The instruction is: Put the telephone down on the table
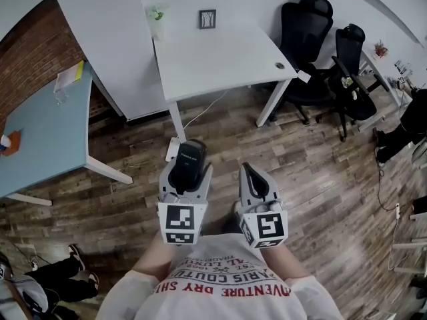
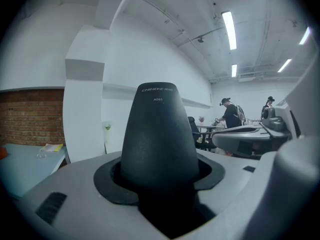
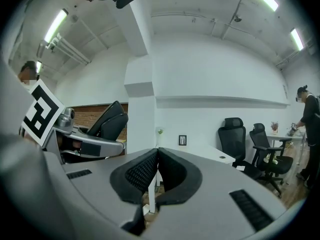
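Observation:
A black telephone handset (image 1: 189,160) stands upright between the jaws of my left gripper (image 1: 186,173), which is shut on its lower part. I hold it at waist height over the wooden floor, short of the white table (image 1: 220,62). In the left gripper view the handset (image 2: 159,134) fills the middle, its rounded top pointing up. Beside it on the right, my right gripper (image 1: 252,176) is shut with nothing in it; its black ribbed pads (image 3: 142,171) meet at the tips.
On the white table's far edge stand a small framed picture (image 1: 207,19) and a glass with a plant (image 1: 157,13). A light blue table (image 1: 40,125) is at the left. Black office chairs (image 1: 313,45) stand at the right. A white cable (image 1: 200,112) trails under the table.

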The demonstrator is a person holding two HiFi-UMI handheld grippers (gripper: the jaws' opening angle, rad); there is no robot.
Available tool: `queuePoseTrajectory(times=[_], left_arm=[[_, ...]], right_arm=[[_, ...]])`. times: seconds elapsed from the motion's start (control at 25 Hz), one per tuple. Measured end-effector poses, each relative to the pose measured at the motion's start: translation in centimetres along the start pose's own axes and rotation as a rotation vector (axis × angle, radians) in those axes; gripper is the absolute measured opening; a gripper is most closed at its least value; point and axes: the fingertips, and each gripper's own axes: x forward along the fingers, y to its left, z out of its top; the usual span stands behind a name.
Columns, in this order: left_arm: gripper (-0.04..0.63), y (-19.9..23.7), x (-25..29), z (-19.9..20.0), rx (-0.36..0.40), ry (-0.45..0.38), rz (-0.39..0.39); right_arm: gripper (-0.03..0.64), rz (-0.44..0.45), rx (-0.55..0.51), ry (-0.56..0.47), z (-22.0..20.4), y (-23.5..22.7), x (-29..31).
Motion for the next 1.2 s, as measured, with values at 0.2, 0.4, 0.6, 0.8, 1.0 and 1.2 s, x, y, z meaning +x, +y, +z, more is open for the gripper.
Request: queuePoseTrajectory(times=[0.2, 0.4, 0.6, 0.8, 1.0, 1.2], left_arm=[[0.284, -1.7, 6.3, 1.6, -0.012, 0.005, 0.041], [0.284, -4.2, 12.4, 3.4, -0.022, 0.009, 0.081], [0.284, -6.4, 17.9, 4.6, -0.039, 0.018, 0.112], [0.284, -7.7, 22.4, 5.2, -0.040, 0.043, 0.118], [0.284, -7.0, 26.2, 4.7, -0.040, 0.070, 0.114], [0.284, -4.6, 31.5, 4.8, -0.053, 0.078, 0.080]], right_arm=[[0.025, 0.048, -0.004, 0.000, 0.4, -6.2, 3.5], [0.025, 0.093, -0.008, 0.001, 0.8, -12.9, 6.5], [0.025, 0.124, -0.009, 0.009, 0.6, -18.8, 9.0], [0.025, 0.127, 0.001, 0.031, -0.1, -23.5, 11.5], [0.025, 0.124, 0.014, 0.053, -1.2, -25.8, 14.4], [0.025, 0.096, 0.013, 0.071, -1.7, -27.6, 19.1]])
